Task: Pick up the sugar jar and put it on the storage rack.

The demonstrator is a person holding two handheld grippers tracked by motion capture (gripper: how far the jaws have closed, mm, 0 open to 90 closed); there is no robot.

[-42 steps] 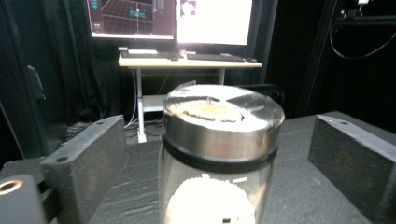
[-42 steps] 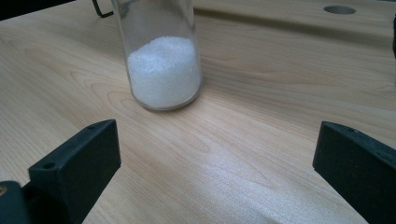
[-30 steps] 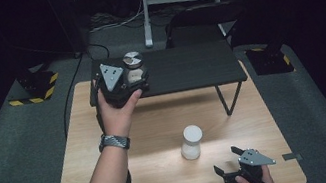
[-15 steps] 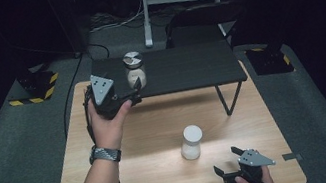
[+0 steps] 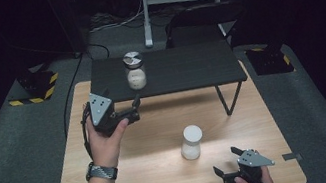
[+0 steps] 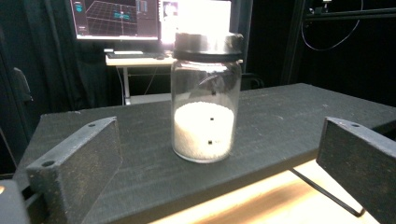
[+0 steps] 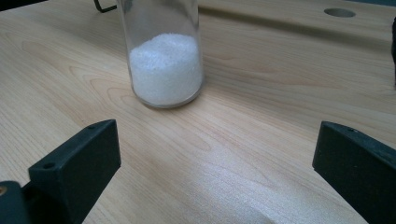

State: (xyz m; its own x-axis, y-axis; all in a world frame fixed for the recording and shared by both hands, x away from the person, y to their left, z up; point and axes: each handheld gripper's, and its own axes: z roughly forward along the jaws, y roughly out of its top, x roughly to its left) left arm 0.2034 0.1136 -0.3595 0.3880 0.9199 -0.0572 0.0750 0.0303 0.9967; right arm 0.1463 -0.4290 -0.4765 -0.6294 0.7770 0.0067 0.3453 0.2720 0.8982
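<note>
In the high view, a glass jar with a metal lid [image 5: 134,70] stands upright on the black raised shelf [image 5: 182,68], near that shelf's front left corner. The left gripper [image 5: 134,107] is held just in front of the shelf's front edge, below and left of that jar, apart from it, with its jaws spread and nothing between them. A second jar, with a white lid [image 5: 192,142], stands on the wooden table [image 5: 165,172] in front of the shelf, well apart from it. The right gripper [image 5: 228,162] rests near the table's front edge, in front and to the right of the white-lidded jar, its jaws apart and empty.

In the left gripper view, the metal-lidded jar [image 6: 206,98] stands on the shelf [image 6: 289,116], a little back from its front edge, about a third full of white grains. It sits ahead of the two black jaws, which stand wide with the jar beyond them, not touching. A lit monitor [image 6: 114,18] shows behind the shelf.

In the right gripper view, the lower part of the white-lidded jar [image 7: 163,56] stands on the table [image 7: 233,140], white grains heaped in its base. The jaws are wide open with bare wood between them; the jar is ahead and left of centre, untouched.
</note>
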